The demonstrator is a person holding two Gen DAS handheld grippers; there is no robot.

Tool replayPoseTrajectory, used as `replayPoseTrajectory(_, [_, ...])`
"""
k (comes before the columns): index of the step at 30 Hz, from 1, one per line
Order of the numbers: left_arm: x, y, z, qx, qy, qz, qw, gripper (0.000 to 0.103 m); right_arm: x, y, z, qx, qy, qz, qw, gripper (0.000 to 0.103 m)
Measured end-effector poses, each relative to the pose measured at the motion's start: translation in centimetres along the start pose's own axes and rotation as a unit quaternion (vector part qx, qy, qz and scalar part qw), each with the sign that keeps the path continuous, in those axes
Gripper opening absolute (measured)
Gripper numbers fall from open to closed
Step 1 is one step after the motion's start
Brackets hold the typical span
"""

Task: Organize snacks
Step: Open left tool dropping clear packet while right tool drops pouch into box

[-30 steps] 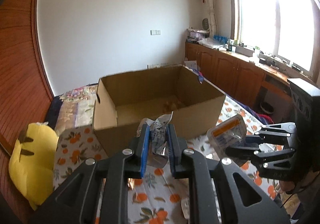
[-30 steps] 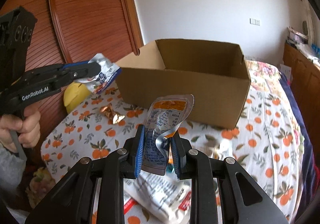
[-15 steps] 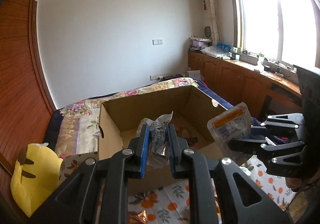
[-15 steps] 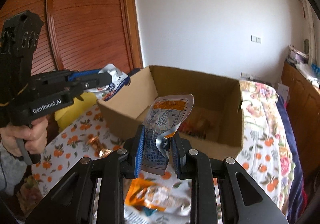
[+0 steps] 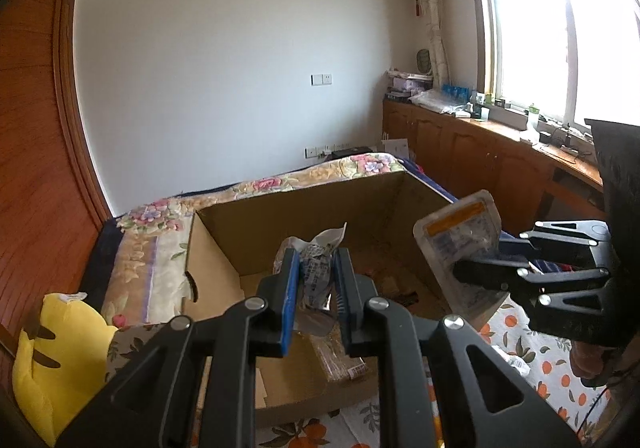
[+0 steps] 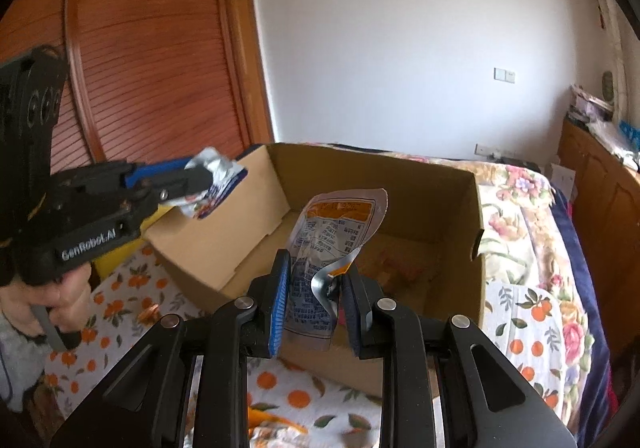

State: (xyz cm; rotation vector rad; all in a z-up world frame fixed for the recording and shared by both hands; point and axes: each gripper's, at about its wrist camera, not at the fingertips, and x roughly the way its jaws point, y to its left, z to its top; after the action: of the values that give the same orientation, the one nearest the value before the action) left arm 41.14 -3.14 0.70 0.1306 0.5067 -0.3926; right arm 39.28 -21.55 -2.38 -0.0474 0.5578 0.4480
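An open cardboard box (image 5: pixel 224 248) stands on the bed; it also shows in the right wrist view (image 6: pixel 224 248). My left gripper (image 5: pixel 316 288) is shut on a crumpled silver snack packet (image 5: pixel 316 272) and holds it over the box's near left part; the same packet (image 6: pixel 212 187) shows in the right wrist view. My right gripper (image 6: pixel 314 296) is shut on a silver pouch with an orange label (image 6: pixel 332 240), held above the box's near wall; that pouch (image 5: pixel 460 236) also shows in the left wrist view. A few snacks (image 6: pixel 400 264) lie inside the box.
The bed has an orange-print sheet (image 6: pixel 120 300) with loose wrappers (image 6: pixel 272 420) in front of the box. A yellow plush (image 5: pixel 52 352) lies left of the box. A wooden sliding door (image 6: pixel 140 47) stands at left, wooden cabinets (image 5: pixel 480 159) under the window at right.
Both grippers have moved forward and up over the box with their packets still held. The box interior now fills more of both views.
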Motion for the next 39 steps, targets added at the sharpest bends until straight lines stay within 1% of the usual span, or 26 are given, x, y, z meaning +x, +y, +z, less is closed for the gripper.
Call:
replayPoseTrajectory(2, [0.7,0.0,0.0,-0.002,0.010,-0.006,0.9999,0.015,0.7,-0.7,0.1,0.004,0.005,-0.005,1.000,0.023])
replayPoseTrajectory(7, [2.1,-0.5,-0.5,-0.006,0.033,-0.004,0.9994,0.016,2.5,-1.9,-0.3,0.016,0.026,-0.020,0.999,0.023])
replayPoseTrajectory(10, [2.7,-0.7,-0.6,-0.003,0.043,0.001,0.9991,0.016,3.2,-2.5,-0.8,0.027,0.037,-0.018,0.999,0.023])
replayPoseTrajectory(12, [3.1,-0.8,-0.8,-0.004,0.049,0.000,0.9988,0.019,3.5,-2.6,-0.9,0.027,0.042,-0.018,0.999,0.023])
replayPoseTrajectory(14, [3.2,-1.0,-0.9,-0.005,0.052,0.000,0.9986,0.020,3.8,-2.5,-1.1,0.026,0.047,-0.019,0.998,0.023])
replayPoseTrajectory(17, [2.9,-0.9,-1.1,-0.011,0.052,-0.001,0.9986,0.023,3.6,-2.3,-1.2,0.023,0.045,-0.021,0.998,0.028])
replayPoseTrajectory(18, [2.7,-0.9,-1.3,-0.012,0.052,-0.002,0.9986,0.023,3.7,-2.4,-1.1,0.022,0.044,-0.022,0.999,0.038])
replayPoseTrajectory(20, [2.3,-1.2,-1.5,-0.010,0.053,-0.003,0.9985,0.025,3.4,-2.3,-1.0,0.019,0.042,-0.018,0.999,0.040])
replayPoseTrajectory(22, [1.6,-1.1,-1.9,-0.006,0.054,-0.006,0.9985,0.025,2.8,-2.2,-1.0,0.019,0.039,-0.016,0.999,0.039])
replayPoseTrajectory(27, [-1.0,-1.8,-3.1,-0.003,0.051,-0.013,0.9986,0.026,-0.7,-0.9,-1.6,0.006,0.028,-0.005,1.000,0.039])
replayPoseTrajectory(29, [-2.5,-2.3,-3.9,-0.003,0.049,-0.018,0.9986,0.029,-2.1,-0.1,-2.3,-0.003,0.029,-0.001,1.000,0.039])
replayPoseTrajectory(34, [-5.1,-3.2,-6.0,-0.009,0.048,-0.031,0.9983,0.034,-5.6,1.9,-5.0,-0.009,0.043,0.015,0.999,0.042])
replayPoseTrajectory(39, [-7.1,-4.2,-8.6,-0.014,0.056,-0.034,0.9978,0.035,-7.4,3.4,-8.5,-0.003,0.065,0.026,0.998,0.048])
